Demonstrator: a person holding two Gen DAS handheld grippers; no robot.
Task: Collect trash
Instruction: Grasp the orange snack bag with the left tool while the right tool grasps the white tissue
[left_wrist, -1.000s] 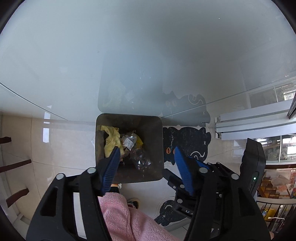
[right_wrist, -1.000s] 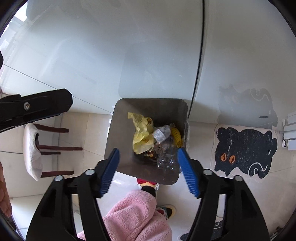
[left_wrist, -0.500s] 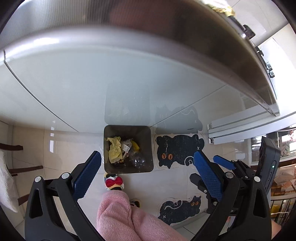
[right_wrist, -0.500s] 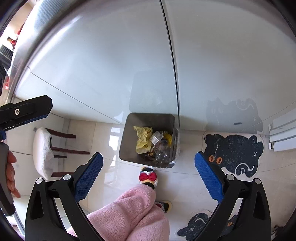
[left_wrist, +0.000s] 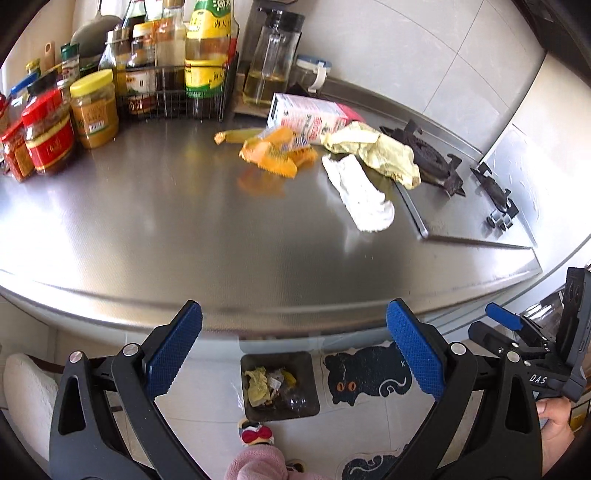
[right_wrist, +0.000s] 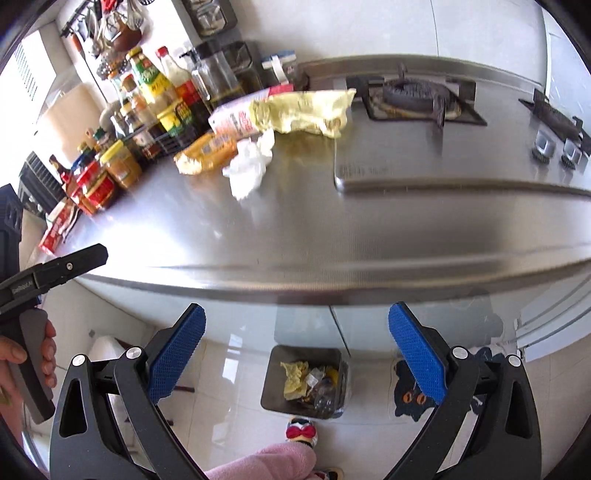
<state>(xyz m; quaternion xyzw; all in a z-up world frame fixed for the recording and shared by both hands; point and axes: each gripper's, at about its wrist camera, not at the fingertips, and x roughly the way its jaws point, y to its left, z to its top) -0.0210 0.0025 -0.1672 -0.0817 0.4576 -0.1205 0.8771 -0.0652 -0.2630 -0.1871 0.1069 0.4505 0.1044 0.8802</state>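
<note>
On the steel worktop (left_wrist: 155, 221) lies a cluster of litter: a crumpled white tissue (left_wrist: 360, 192) stretched out nearest the front edge; just behind it a wrinkled pale-yellow wrapper (left_wrist: 373, 153), its far end reaching the stove's burner; to the left a torn orange packet (left_wrist: 277, 151), with a banana peel (left_wrist: 236, 136) just beyond it; a white-and-pink carton (left_wrist: 306, 116) lies on its side behind them all; down on the floor stands the dark square bin (left_wrist: 279, 384), open, holding yellow paper, clear plastic and scraps.
</note>
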